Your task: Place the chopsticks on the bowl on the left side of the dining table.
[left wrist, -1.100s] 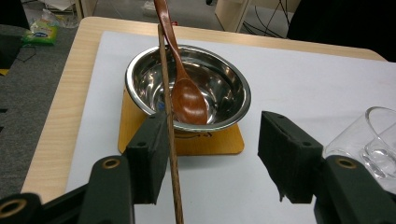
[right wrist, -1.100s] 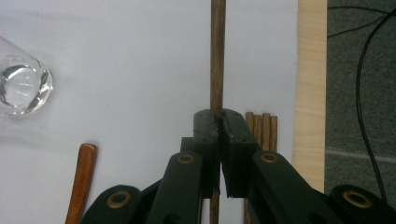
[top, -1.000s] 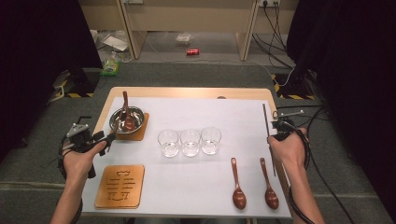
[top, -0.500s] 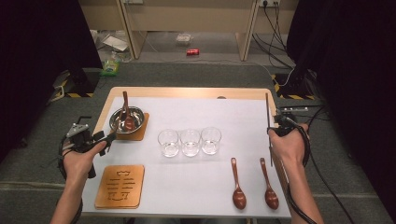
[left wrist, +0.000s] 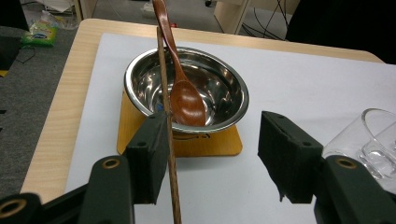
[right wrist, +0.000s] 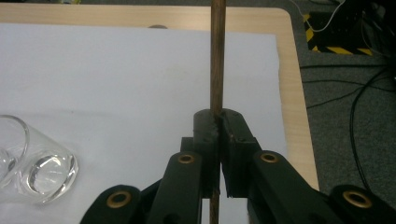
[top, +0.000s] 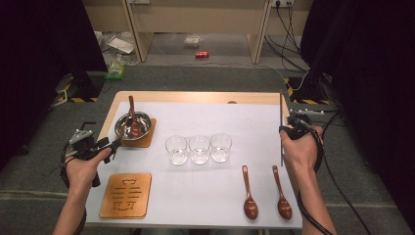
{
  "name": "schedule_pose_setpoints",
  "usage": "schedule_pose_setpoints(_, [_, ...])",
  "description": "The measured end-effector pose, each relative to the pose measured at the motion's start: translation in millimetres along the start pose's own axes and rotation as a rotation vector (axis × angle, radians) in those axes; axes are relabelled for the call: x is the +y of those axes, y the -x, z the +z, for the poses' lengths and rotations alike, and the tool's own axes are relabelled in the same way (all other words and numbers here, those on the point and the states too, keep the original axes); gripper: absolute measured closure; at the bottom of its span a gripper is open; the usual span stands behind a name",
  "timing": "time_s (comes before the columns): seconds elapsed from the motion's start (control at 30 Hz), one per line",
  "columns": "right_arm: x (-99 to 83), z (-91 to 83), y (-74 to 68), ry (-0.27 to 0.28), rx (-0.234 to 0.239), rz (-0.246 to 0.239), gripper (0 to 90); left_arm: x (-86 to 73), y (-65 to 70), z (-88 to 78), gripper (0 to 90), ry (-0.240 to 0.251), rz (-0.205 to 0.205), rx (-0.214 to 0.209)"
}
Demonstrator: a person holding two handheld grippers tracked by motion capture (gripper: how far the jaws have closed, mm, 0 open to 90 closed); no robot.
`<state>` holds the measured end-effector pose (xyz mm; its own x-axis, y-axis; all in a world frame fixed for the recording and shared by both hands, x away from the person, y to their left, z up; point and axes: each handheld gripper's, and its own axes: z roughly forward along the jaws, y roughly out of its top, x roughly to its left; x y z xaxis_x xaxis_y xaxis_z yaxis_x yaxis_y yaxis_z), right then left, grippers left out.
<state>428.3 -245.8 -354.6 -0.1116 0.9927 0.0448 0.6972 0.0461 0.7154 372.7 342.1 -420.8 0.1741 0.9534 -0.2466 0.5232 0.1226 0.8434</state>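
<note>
A thin brown wooden chopstick [right wrist: 216, 60] is clamped between the closed jaws of the right gripper [top: 293, 128] by the right edge of the white-covered wooden table [top: 195, 196]. The jaws of the left gripper [top: 98, 146], held at the table's left edge, are spread wide, and a second thin wooden chopstick [left wrist: 166, 116] is seen lying against the inner face of one jaw, pointing toward a round steel bowl [left wrist: 224, 93]. The bowl is set on a square wooden coaster [left wrist: 205, 144] near the far left corner, with a reddish-brown wooden spoon [left wrist: 184, 98] inside it.
</note>
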Motion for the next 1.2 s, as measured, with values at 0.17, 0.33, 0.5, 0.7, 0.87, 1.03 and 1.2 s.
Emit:
schedule_pose_setpoints(0.17, [1.8, -0.8, -1.6, 0.041, -0.004, 0.004, 85.7, -0.1, -0.2, 0.1, 42.4, 0.001, 0.000, -0.001])
schedule_pose_setpoints(0.33, [3.5, -1.8, -2.4, 0.075, -0.009, 0.006, 85.7, -0.2, 0.0, 0.2, 42.4, 0.000, 0.000, -0.001])
schedule_pose_setpoints(0.5, [4.6, -1.4, -3.1, 0.107, -0.016, 0.008, 85.7, 0.6, 0.0, -0.9, 42.4, 0.007, -0.001, -0.002])
schedule_pose_setpoints(0.7, [6.9, -1.0, -4.9, 0.148, -0.020, 0.001, 85.7, 1.3, -1.7, -2.3, 42.4, 0.011, -0.006, 0.001])
schedule_pose_setpoints(0.87, [9.8, -0.9, -7.8, 0.178, -0.019, -0.001, 85.7, 1.9, -2.1, -3.4, 42.3, 0.015, -0.007, 0.001])
schedule_pose_setpoints(1.03, [12.5, -0.6, -10.5, 0.208, -0.022, -0.006, 85.7, 2.4, -2.3, -4.1, 42.4, 0.017, -0.007, 0.001])
schedule_pose_setpoints(1.2, [14.4, 0.1, -12.7, 0.231, -0.021, -0.006, 85.7, 2.3, -2.6, -3.8, 42.4, 0.018, -0.008, 0.001])
